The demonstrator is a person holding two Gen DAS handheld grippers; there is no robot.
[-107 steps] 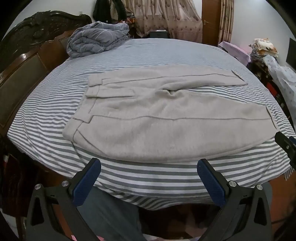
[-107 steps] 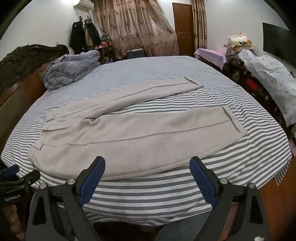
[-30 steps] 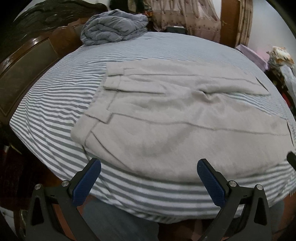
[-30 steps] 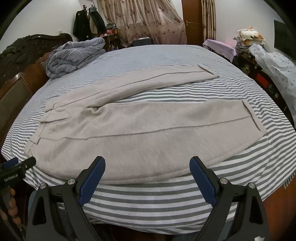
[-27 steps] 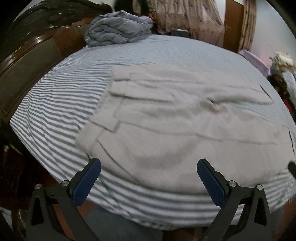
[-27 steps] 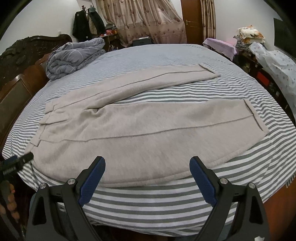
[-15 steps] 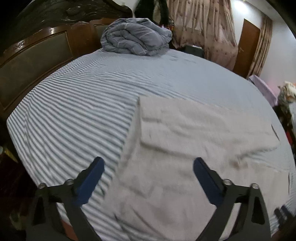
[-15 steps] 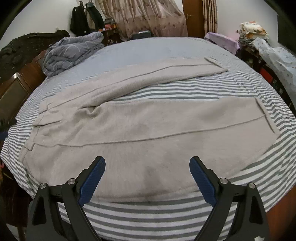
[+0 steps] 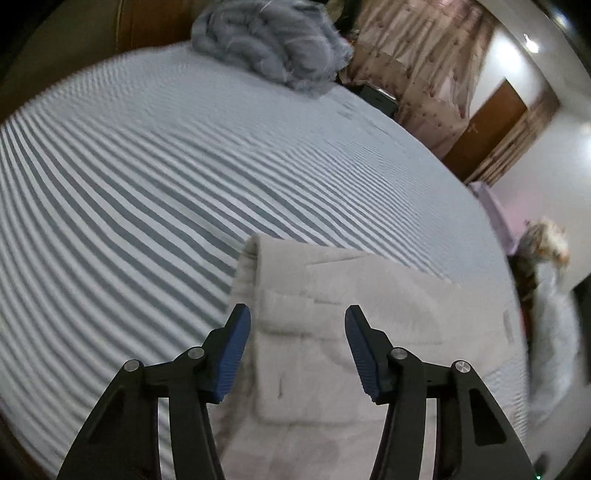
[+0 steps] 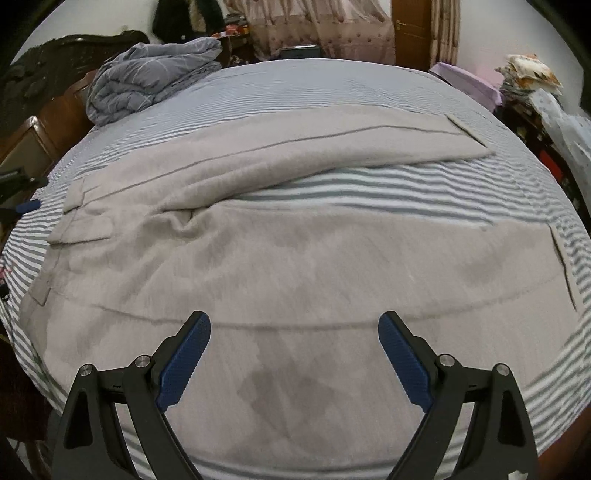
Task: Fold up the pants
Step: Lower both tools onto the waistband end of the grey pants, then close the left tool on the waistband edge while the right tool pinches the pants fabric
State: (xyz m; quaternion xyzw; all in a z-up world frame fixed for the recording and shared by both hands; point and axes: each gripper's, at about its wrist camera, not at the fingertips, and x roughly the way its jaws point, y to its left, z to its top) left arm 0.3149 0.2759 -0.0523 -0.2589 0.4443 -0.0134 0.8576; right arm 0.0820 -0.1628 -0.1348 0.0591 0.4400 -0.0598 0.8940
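Pants (image 10: 295,258): light grey, spread flat on the bed, waistband toward the headboard side at left, both legs running to the right; the far leg angles away from the near one, with a wedge of striped sheet showing between them.
Pants, left wrist view (image 9: 332,314): only the waistband end and a pocket flap show, somewhat blurred.
Bed (image 10: 369,85): covered by a grey-and-white striped sheet; dark wooden headboard at left.
Left hand-held gripper (image 9: 297,325): jaws apart, blue pads on either side of the waistband corner, hovering just above it; whether the pads touch the cloth cannot be told.
Right hand-held gripper (image 10: 293,336): jaws wide apart, nothing between them, over the near leg around mid-length, close to the bed's near edge.
Blue-grey quilt (image 10: 147,74): bundled at the far left corner of the bed by the headboard, well apart from the pants.
Curtains (image 10: 314,26): patterned, pinkish, behind the bed.
Door (image 10: 410,29): brown wood, beside the curtains.
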